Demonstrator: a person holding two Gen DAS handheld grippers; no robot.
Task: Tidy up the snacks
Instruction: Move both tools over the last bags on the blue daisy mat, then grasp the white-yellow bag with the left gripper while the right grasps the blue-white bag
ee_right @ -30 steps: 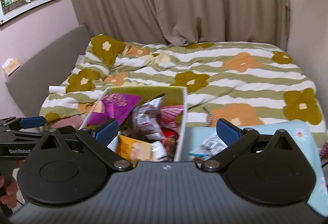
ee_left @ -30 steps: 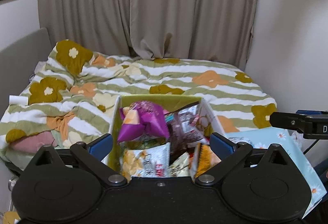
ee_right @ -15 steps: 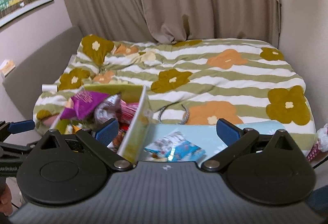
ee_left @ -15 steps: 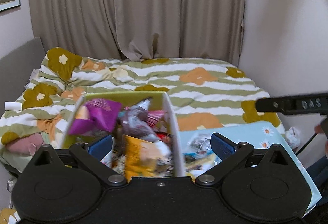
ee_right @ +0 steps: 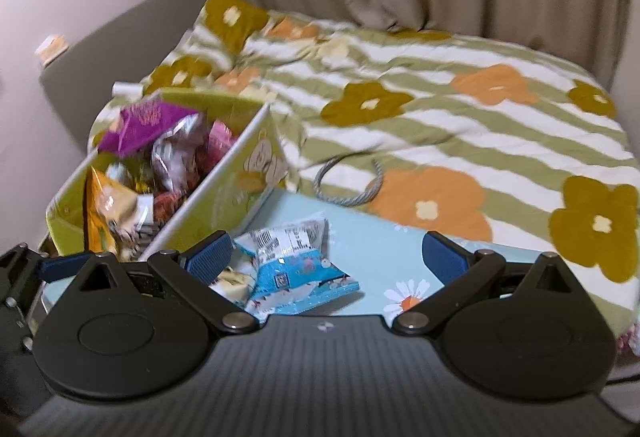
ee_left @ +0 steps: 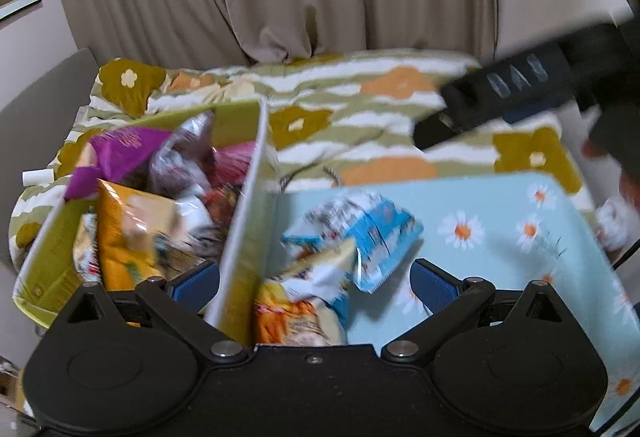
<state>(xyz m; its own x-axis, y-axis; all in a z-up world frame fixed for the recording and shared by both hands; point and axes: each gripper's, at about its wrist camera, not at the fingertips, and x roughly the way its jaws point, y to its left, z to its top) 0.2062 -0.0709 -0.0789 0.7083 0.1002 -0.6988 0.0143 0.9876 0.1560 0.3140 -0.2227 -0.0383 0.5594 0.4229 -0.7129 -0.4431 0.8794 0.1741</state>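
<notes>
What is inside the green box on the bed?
The green box is full of snack packets: a purple bag on top, a silvery dark packet and an orange-yellow bag nearer. Whatever lies beneath them, and the box bottom, is covered.

Each gripper is matte black plastic. The left gripper (ee_left: 314, 283) has two rounded, fan-shaped housings with shallow circular recesses, black linkage arms pinned by silver rivets, a small screw at the centre, and ribbed blue fingertip pads (ee_left: 434, 283). The right gripper (ee_right: 326, 257) matches it, with a finely ribbed grey body and a small light mark at its front edge.
</notes>
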